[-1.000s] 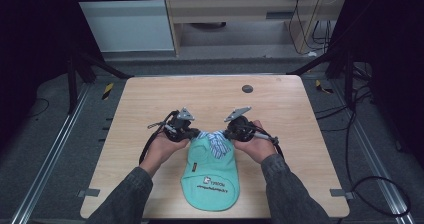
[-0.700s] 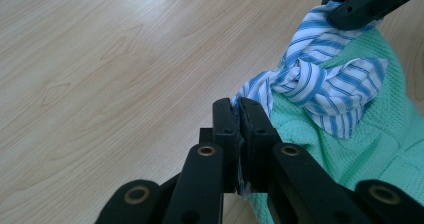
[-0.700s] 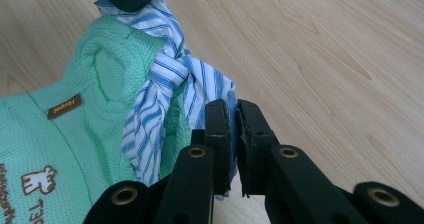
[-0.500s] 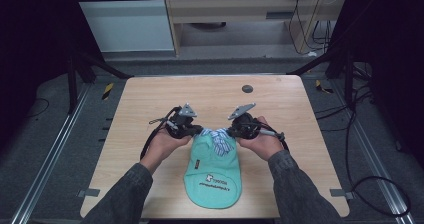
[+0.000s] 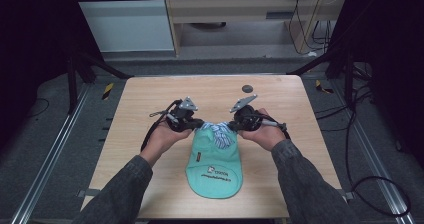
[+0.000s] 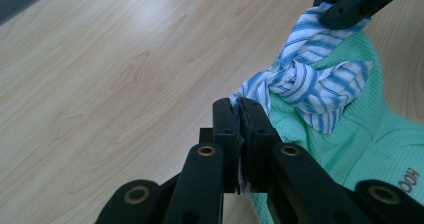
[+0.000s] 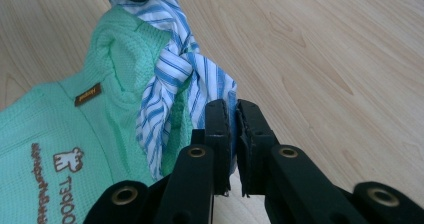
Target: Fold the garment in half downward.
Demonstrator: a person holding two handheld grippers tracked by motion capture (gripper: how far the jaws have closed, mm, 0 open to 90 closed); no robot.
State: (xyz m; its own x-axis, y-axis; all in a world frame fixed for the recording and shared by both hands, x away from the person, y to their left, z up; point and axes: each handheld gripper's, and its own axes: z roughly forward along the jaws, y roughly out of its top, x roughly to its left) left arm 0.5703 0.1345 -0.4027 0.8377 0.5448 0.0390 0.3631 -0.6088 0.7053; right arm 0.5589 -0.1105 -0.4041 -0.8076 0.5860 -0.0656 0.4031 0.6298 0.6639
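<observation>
Mint green garment [image 5: 214,159] lies flat on the tabletop [image 5: 145,99] w/ its printed end toward the person. Left hand-held gripper [image 6: 239,115] and right hand-held gripper [image 7: 233,115] each pinch one end of the knotted blue-striped tie [image 6: 300,84] at its far edge (prob. pulling opposite ways to tighten or undo it), so the collar end lifts slightly.

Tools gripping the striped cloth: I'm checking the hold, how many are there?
2. The left tool pinches one striped cloth end; the right tool pinches the other.
</observation>
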